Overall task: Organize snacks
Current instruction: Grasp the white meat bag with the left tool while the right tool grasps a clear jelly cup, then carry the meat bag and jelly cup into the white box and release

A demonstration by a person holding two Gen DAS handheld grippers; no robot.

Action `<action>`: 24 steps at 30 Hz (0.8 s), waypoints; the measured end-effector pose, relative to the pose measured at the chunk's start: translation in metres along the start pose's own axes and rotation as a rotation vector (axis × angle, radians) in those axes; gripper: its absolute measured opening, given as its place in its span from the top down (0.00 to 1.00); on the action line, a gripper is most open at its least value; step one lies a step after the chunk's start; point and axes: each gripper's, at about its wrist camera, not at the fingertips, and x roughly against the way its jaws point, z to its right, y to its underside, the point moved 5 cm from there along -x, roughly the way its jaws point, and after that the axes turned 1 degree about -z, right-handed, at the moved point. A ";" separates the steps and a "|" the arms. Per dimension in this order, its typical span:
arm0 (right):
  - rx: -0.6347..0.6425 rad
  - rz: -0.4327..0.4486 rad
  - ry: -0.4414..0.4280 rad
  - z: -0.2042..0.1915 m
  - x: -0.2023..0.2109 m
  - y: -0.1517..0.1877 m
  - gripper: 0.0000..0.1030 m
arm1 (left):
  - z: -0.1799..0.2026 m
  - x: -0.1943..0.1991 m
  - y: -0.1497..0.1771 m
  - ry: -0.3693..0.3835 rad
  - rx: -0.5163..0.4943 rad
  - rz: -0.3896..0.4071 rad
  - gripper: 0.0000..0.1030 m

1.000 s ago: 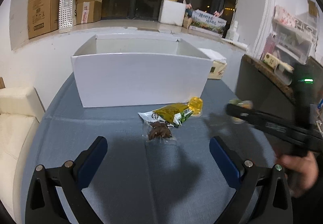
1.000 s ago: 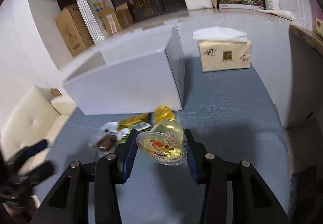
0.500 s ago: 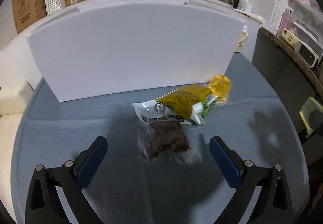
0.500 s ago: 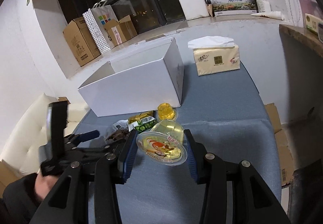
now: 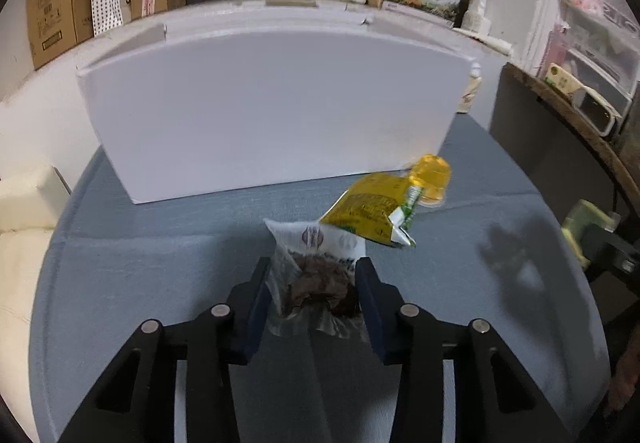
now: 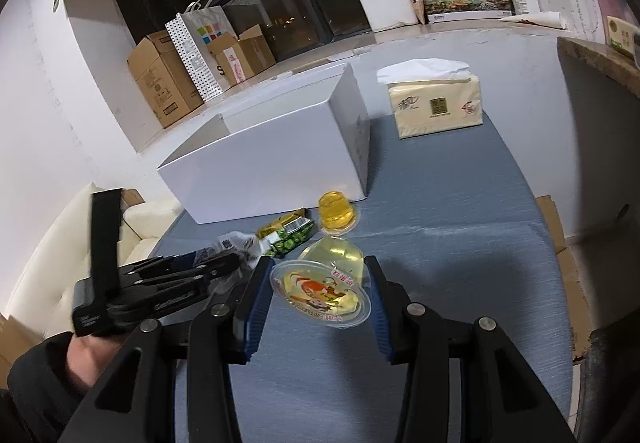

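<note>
My left gripper point(image 5: 314, 285) is shut on a clear packet of brown snacks point(image 5: 316, 279) on the blue-grey table; it also shows in the right wrist view point(image 6: 208, 265). A yellow-green packet point(image 5: 372, 211) leans on the clear packet, and a small yellow jelly cup point(image 5: 432, 177) stands behind it. My right gripper point(image 6: 318, 289) is shut on a larger jelly cup point(image 6: 320, 287) with a printed lid, held above the table. The white open box point(image 5: 272, 103) stands just behind the snacks.
A tissue pack point(image 6: 436, 105) sits right of the box. A cream sofa point(image 5: 20, 227) is at the left table edge. A dark cabinet point(image 5: 560, 147) stands to the right. Cardboard boxes point(image 6: 164, 79) line the window sill behind.
My left gripper moved down and forward and closed on the brown snack packet. My right gripper kept hold of the jelly cup and shifted slightly.
</note>
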 end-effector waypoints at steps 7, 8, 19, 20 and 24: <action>0.031 -0.012 -0.010 -0.021 -0.006 0.004 0.53 | -0.008 0.006 0.011 0.031 0.035 -0.004 0.67; 0.038 -0.014 -0.012 -0.025 -0.006 0.005 0.53 | -0.007 0.006 0.010 0.027 0.038 -0.002 0.62; 0.044 -0.024 -0.014 -0.028 -0.008 0.005 0.53 | -0.010 -0.021 0.019 -0.090 0.014 -0.075 0.23; 0.043 -0.022 -0.017 -0.028 -0.008 0.006 0.53 | -0.008 -0.019 0.019 -0.104 -0.011 -0.061 0.44; 0.042 -0.020 -0.022 -0.030 -0.007 0.007 0.53 | -0.008 -0.019 0.018 -0.075 0.003 -0.054 0.48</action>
